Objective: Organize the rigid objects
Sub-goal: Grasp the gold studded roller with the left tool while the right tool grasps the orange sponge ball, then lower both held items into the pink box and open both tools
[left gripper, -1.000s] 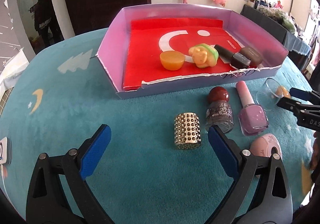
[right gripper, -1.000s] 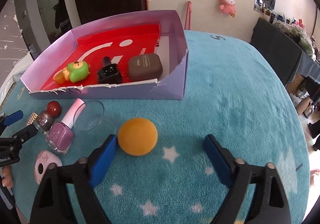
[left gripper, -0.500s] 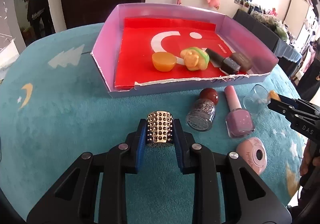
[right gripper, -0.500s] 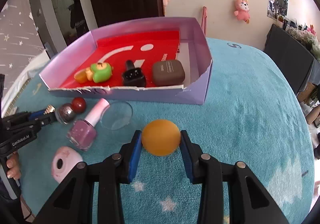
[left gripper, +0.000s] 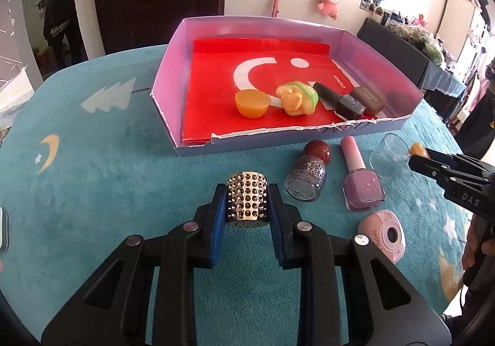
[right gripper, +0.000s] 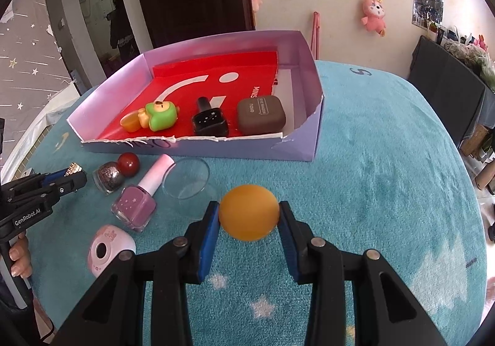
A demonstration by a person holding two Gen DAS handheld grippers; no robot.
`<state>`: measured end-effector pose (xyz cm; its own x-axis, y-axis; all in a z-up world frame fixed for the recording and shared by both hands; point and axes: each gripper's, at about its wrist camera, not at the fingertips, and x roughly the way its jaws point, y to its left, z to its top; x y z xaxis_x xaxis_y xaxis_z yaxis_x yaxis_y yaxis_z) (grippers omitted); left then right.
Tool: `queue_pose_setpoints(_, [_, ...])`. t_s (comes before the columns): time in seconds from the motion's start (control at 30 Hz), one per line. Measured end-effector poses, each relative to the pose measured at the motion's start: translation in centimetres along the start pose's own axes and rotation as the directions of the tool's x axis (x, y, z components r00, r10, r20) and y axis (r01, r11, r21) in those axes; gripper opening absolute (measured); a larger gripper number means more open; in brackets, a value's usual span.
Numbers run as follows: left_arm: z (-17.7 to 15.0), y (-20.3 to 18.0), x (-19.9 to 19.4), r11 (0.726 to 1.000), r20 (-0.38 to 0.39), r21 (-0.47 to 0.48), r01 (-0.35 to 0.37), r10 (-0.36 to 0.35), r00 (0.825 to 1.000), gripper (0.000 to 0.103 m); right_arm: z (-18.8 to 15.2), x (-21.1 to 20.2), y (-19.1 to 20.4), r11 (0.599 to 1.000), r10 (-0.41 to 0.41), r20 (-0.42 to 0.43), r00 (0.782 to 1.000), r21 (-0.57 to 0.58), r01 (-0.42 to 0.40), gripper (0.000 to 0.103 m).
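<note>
My left gripper (left gripper: 247, 202) is shut on a gold studded cylinder (left gripper: 247, 199), its blue pads pressing both sides, just above the teal cloth. My right gripper (right gripper: 249, 216) is shut on an orange ball (right gripper: 249, 212). Ahead of both lies the lilac box (left gripper: 168, 66) (right gripper: 309, 148) with a red floor. It holds an orange half-shell (left gripper: 252, 103), a green and yellow toy (right gripper: 161, 115), a black bottle (right gripper: 208, 121) and a brown case (right gripper: 261, 115).
Between the grippers and the box lie a glitter bottle with a red cap (left gripper: 306, 175), a pink nail polish (left gripper: 360, 180), a clear glass cup (right gripper: 187, 182) and a pink round case (left gripper: 383, 234). A hand (right gripper: 18, 257) holds the left gripper's handle.
Both grippers went from wide open to shut, the left on the studded cylinder and the right on the orange ball. Both views have since tipped up slightly towards the box.
</note>
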<state>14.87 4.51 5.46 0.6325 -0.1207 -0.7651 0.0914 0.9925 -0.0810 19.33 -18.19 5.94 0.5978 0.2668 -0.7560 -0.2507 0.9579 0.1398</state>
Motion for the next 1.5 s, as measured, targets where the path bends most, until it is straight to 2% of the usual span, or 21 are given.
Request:
queue_pose_setpoints(0.17, [0.3,-0.1,-0.7,1.000,0.017,0.008,0.002,-0.002,1.000,0.024,0.4,-0.2,0.0,1.000,0.005,0.008,1.000,0.000,-0.005,0.040])
queue_pose_setpoints(0.3, [1.8,-0.5,-1.9,1.000,0.058,0.027,0.013,-0.015,0.998,0.024,1.6,-0.9,0.3,1.000,0.021,0.034,0.999,-0.013,-0.020,0.040])
queue_pose_setpoints(0.47, [5.3,-1.1,-2.4,0.997,0.094,0.055,0.060,-0.065,0.993,0.024,4.9,-1.9,1.3,0.998,0.037,0.101,0.994,-0.050,-0.032,0.040])
queue_pose_setpoints(0.57, [8.4,-1.9,-1.4,0.993,0.077,0.086,0.076,-0.083,0.994,0.024,7.1,-1.2,1.9,0.997,0.048,0.105,0.993,-0.073,-0.041,0.040])
queue_pose_setpoints(0.7, [11.8,-3.1,1.2,0.987,0.031,0.124,0.106,-0.110,0.993,0.024,10.3,1.3,2.6,0.993,0.045,0.058,0.997,-0.108,-0.038,0.040])
queue_pose_setpoints(0.83, [14.3,-4.0,4.5,0.979,-0.036,0.138,0.147,-0.144,0.989,0.024,12.8,5.2,2.9,0.992,0.026,-0.037,0.999,-0.126,-0.031,0.040])
queue_pose_setpoints(0.9, [15.0,-4.4,6.5,0.978,-0.072,0.153,0.144,-0.134,0.988,0.024,13.4,6.8,2.9,0.991,0.022,-0.079,0.997,-0.128,-0.033,0.040])
queue_pose_setpoints(1.1, [15.7,-4.2,11.0,0.983,-0.156,0.141,0.115,-0.093,0.983,0.024,14.6,9.9,2.6,0.989,-0.006,-0.149,0.989,-0.144,-0.016,0.040])
queue_pose_setpoints(1.2, [15.6,-4.2,12.2,0.984,-0.178,0.131,0.122,-0.098,0.979,0.024,14.6,10.9,2.6,0.985,-0.041,-0.172,0.984,-0.172,0.010,0.040])
queue_pose_setpoints(1.5, [15.0,-4.7,13.1,0.982,-0.211,0.142,0.128,-0.097,0.973,0.024,14.7,12.2,2.3,0.985,-0.026,-0.215,0.976,-0.170,-0.011,0.040])
